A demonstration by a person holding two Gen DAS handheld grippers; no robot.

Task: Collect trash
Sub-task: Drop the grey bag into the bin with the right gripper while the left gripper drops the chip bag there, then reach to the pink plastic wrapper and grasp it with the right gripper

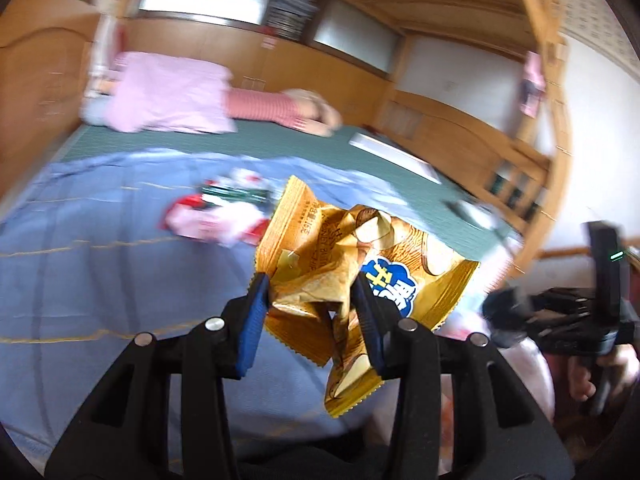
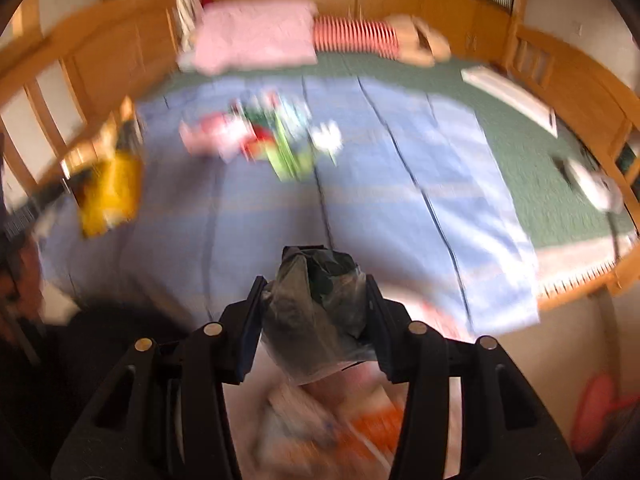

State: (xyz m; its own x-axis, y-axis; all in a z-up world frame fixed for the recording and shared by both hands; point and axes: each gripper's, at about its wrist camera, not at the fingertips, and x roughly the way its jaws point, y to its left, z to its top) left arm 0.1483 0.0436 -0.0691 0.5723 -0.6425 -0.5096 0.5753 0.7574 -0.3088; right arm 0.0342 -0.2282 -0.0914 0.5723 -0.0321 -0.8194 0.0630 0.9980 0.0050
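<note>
My left gripper (image 1: 310, 280) is shut on a crumpled golden snack wrapper (image 1: 360, 248), lifted above the blue blanket (image 1: 100, 260). The same wrapper shows yellow at the left edge of the right wrist view (image 2: 110, 192). My right gripper (image 2: 314, 284) is shut on a dark crumpled plastic wrapper (image 2: 316, 320), which fills the gap between both pads. Under it lies a pale bag (image 2: 340, 420) with white and orange scraps inside, blurred. A pile of red, white and green wrappers (image 2: 260, 136) lies on the blanket farther off and also appears in the left wrist view (image 1: 224, 212).
A pink pillow (image 2: 256, 32) and a striped soft toy (image 2: 360, 36) lie at the head of the bed. A white flat box (image 2: 512, 96) rests on the green mat (image 2: 540, 184). Wooden bed rails (image 2: 580, 92) surround it. A hand (image 1: 600, 368) grips the other tool.
</note>
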